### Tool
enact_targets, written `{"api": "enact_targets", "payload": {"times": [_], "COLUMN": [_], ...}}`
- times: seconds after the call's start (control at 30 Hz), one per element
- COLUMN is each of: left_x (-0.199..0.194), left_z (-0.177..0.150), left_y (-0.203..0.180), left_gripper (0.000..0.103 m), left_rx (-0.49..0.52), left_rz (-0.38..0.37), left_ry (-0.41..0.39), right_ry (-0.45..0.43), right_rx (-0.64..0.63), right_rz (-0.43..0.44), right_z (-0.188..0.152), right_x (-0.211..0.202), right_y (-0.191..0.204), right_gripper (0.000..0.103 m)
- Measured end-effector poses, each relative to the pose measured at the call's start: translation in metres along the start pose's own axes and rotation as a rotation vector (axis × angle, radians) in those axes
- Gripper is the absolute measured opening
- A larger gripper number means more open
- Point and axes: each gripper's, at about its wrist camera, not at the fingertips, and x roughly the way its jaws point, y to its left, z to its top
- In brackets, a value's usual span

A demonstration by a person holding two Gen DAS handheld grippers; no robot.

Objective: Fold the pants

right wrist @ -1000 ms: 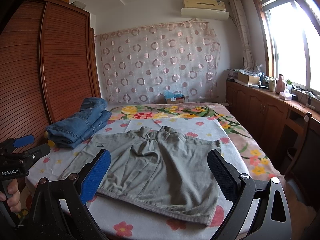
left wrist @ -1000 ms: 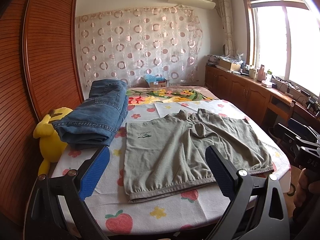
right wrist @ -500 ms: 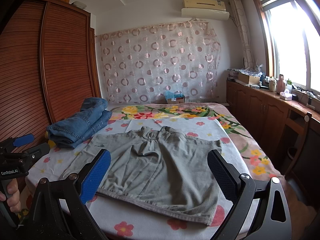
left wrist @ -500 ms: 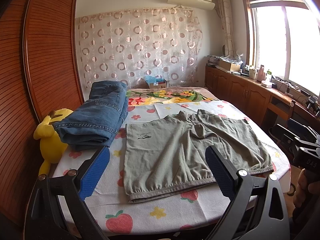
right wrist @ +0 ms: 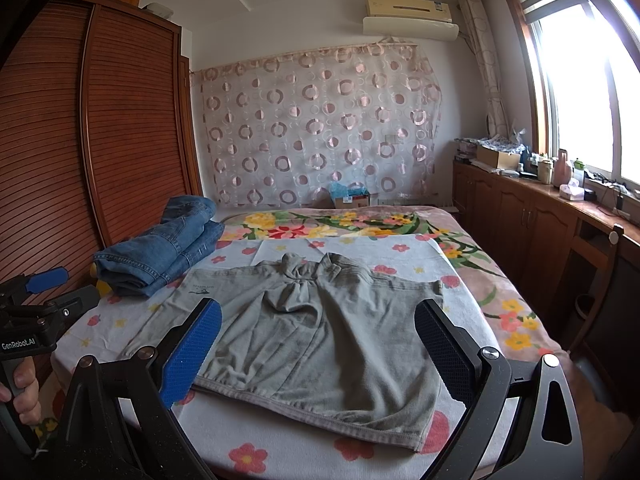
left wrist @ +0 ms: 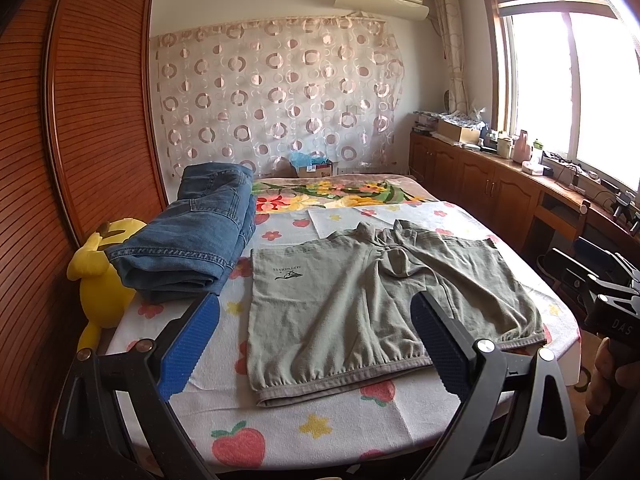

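Note:
Grey-green shorts [left wrist: 360,304] lie spread flat on the bed, waistband toward me, legs pointing away; they also show in the right wrist view [right wrist: 320,332]. My left gripper [left wrist: 316,344] is open and empty, held above the bed's near edge over the shorts' left part. My right gripper [right wrist: 318,348] is open and empty, above the near edge over the shorts' waistband. Each gripper shows at the edge of the other's view, hand-held: the right one [left wrist: 600,300], the left one [right wrist: 36,308].
A stack of folded blue jeans [left wrist: 192,240] lies at the bed's left, also in the right wrist view [right wrist: 160,252]. A yellow plush toy [left wrist: 100,276] sits by the wooden wardrobe [left wrist: 80,120]. Wooden cabinets [left wrist: 500,192] line the right wall under the window.

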Motion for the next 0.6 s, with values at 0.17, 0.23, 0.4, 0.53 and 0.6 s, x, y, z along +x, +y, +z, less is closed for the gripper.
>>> {"api": "enact_targets", "payload": {"times": [0.17, 0.23, 0.4, 0.53, 0.6], "left_x": [-0.0005, -0.0007, 0.0000, -0.0058, -0.0061], "left_z": [0.0001, 0.0001, -0.0001, 0.0040, 0.0059], "left_y": [-0.0004, -0.0006, -0.0001, -0.0044, -0.0065], "left_gripper": [0.097, 0.097, 0.097, 0.097, 0.097], "left_rx": [0.000, 0.001, -0.001, 0.001, 0.002], "left_rz": [-0.001, 0.000, -0.001, -0.008, -0.008], "left_ry": [-0.001, -0.001, -0.001, 0.002, 0.004], "right_ry": [0.000, 0.000, -0.001, -0.001, 0.000], "right_rx": [0.000, 0.000, -0.001, 0.000, 0.000], "right_rz": [0.000, 0.000, 0.000, 0.000, 0.001], "right_z": [0.0002, 0.0002, 0.0000, 0.0005, 0.0003], "right_x": [0.0000, 0.0000, -0.0003, -0.0007, -0.0008], "right_y": [0.0002, 0.0002, 0.0003, 0.0005, 0.0007], "right_gripper": [0.098, 0.098, 0.098, 0.098, 0.098]}}
